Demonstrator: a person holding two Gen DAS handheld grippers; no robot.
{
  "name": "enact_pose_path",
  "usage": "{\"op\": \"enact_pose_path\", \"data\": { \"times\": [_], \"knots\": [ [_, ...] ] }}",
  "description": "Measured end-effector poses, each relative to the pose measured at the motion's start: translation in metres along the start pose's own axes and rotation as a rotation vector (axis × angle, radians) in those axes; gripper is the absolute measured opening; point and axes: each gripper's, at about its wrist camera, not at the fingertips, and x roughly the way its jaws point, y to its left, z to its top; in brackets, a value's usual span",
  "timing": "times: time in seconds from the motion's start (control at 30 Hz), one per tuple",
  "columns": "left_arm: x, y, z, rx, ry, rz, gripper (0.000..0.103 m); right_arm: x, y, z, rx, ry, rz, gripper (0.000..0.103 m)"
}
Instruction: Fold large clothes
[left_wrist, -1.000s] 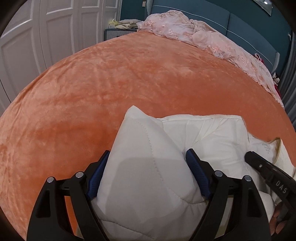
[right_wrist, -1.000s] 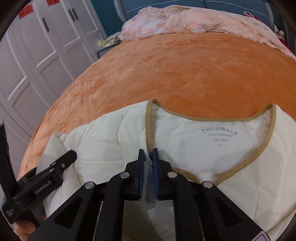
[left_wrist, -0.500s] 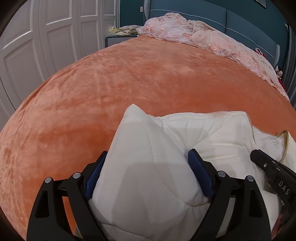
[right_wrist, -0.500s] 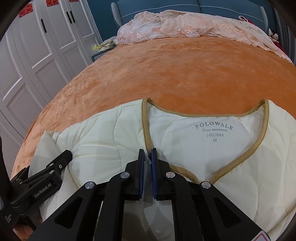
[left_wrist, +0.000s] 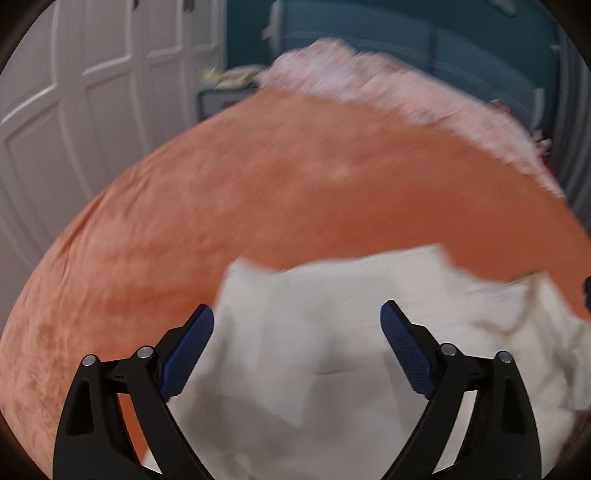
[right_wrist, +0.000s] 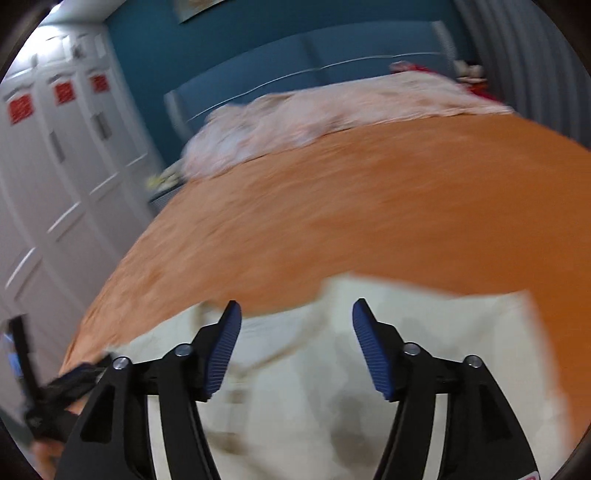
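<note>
With both frames smeared by motion, only the broad layout reads clearly: a cream quilted padded jacket (left_wrist: 332, 354) lies bunched on the near part of a bed covered by an orange velvet blanket (left_wrist: 295, 192), well apart from the pink lace bedding (right_wrist: 332, 110) heaped at the far end.

Left tongs (left_wrist: 297, 345) stand wide apart with the jacket's bulky cloth seen between the blue pads, gripping nothing. Right tongs (right_wrist: 297, 341) are likewise spread wide over the cream fabric and hold nothing; whether either pad touches the cloth I cannot tell.

As a judgement, the main risk is the padding itself: with neither side pinned, the puffy layers may spring open and undo whatever fold lies there. A fresh grasp made this fast could catch only the top layer, or too thick a wad, and the jacket would drag crooked across the plush blanket. The two tools, close together, could also knock each other.
</note>
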Motion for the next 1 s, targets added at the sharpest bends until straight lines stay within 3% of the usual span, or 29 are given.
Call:
{"op": "enact_pose_path", "data": {
  "times": [0.13, 0.17, 0.2, 0.3, 0.4, 0.5, 0.67, 1.0],
  "knots": [
    [-0.011, -0.071, 0.014, 0.106, 0.023, -0.149, 0.092, -0.006, -0.075, 0.018, 0.098, 0.051, -0.140, 0.061],
    [-0.010, -0.090, 0.014, 0.127, 0.033, -0.180, 0.092, -0.002, -0.090, 0.018, 0.128, 0.086, -0.142, 0.058],
    [-0.007, -0.116, 0.012, 0.165, 0.047, -0.203, 0.092, 0.002, -0.099, 0.018, 0.138, 0.116, -0.143, 0.042],
    [0.009, -0.177, -0.001, 0.272, 0.073, -0.217, 0.090, 0.022, -0.101, 0.010, 0.054, 0.193, -0.164, 0.023],
    [0.028, -0.210, -0.019, 0.321, 0.117, -0.203, 0.085, 0.040, -0.097, 0.000, -0.013, 0.236, -0.145, 0.019],
    [0.052, -0.223, -0.037, 0.369, 0.146, -0.143, 0.084, 0.049, -0.099, -0.011, -0.039, 0.240, -0.158, 0.018],
    [0.072, -0.208, -0.043, 0.288, 0.178, -0.154, 0.086, 0.054, -0.100, -0.019, -0.033, 0.213, -0.174, 0.016],
    [0.074, -0.213, -0.054, 0.292, 0.126, -0.125, 0.091, 0.058, -0.098, -0.026, -0.041, 0.170, -0.183, 0.016]
  ]
}}
